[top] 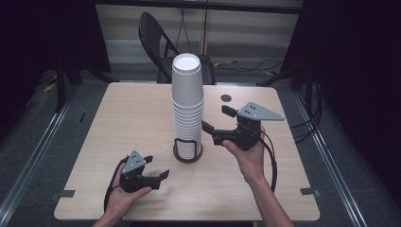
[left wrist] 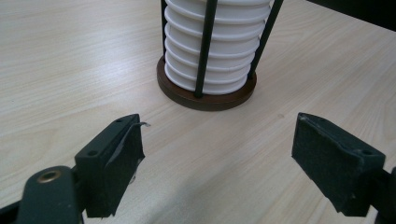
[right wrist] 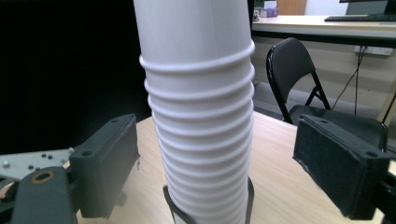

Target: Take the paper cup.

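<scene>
Nearest me, my left hand-held gripper (top: 152,167) sits low on the desk (top: 118,123), just short and left of the cup stack (top: 187,104), jaws spread wide and holding nothing. My right hand-held gripper (top: 218,121) is raised just right of the stack, about mid-height, also spread, with the cups framed between its jaws but not yet touched. The stack itself stands upright in a wire holder (top: 187,150) near the desk's middle, rising well above the holder's rods. Beyond the stack, a small dark disc (top: 226,98) lies on the desk, and past the far edge stands a folding chair (top: 158,45). My worry is that squeezing at this height would grab several nested cups at once, or push the tall column sideways and tip it. The left gripper view shows the brown base (left wrist: 205,95) and black rods, which the right gripper view mostly misses; the right gripper view shows the stacked rims (right wrist: 201,100) closely.
</scene>
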Demonstrator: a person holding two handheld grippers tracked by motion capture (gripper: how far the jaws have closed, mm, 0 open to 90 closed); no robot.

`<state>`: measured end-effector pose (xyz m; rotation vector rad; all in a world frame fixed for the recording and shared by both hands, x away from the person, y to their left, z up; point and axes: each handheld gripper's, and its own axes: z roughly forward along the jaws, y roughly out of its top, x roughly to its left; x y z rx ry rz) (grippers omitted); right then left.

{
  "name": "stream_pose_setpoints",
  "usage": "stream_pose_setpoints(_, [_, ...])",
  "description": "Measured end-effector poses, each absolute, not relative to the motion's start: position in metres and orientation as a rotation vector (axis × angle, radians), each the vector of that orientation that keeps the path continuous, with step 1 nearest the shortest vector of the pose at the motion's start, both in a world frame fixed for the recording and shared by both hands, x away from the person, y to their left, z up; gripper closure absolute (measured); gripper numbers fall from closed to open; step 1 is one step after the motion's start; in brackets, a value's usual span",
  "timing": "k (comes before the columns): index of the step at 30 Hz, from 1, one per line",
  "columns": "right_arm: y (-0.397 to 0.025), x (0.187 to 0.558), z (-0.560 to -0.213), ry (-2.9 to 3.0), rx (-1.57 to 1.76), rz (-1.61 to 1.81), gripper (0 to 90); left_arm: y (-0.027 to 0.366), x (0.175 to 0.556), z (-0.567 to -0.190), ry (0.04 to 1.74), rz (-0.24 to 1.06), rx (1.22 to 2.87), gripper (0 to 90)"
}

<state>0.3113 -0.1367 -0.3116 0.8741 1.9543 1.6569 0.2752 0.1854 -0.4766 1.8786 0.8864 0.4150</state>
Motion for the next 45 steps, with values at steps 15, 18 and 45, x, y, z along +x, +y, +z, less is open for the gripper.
stream_pose_setpoints(15, [-0.113, 0.324, -0.271, 1.929, 0.788, 1.692, 13.3, 0.185, 0.275, -0.477, 0.89, 0.409, 1.879, 16.3])
stream_pose_setpoints(18, [-0.109, 0.329, -0.264, 1.924, 0.778, 1.695, 13.3, 0.185, 0.275, -0.477, 0.885, 0.406, 1.882, 16.3])
stream_pose_setpoints(45, [-0.069, 0.372, -0.266, 1.993, 0.778, 1.659, 10.1, 0.186, 0.275, -0.477, 0.879, 0.405, 1.887, 16.4])
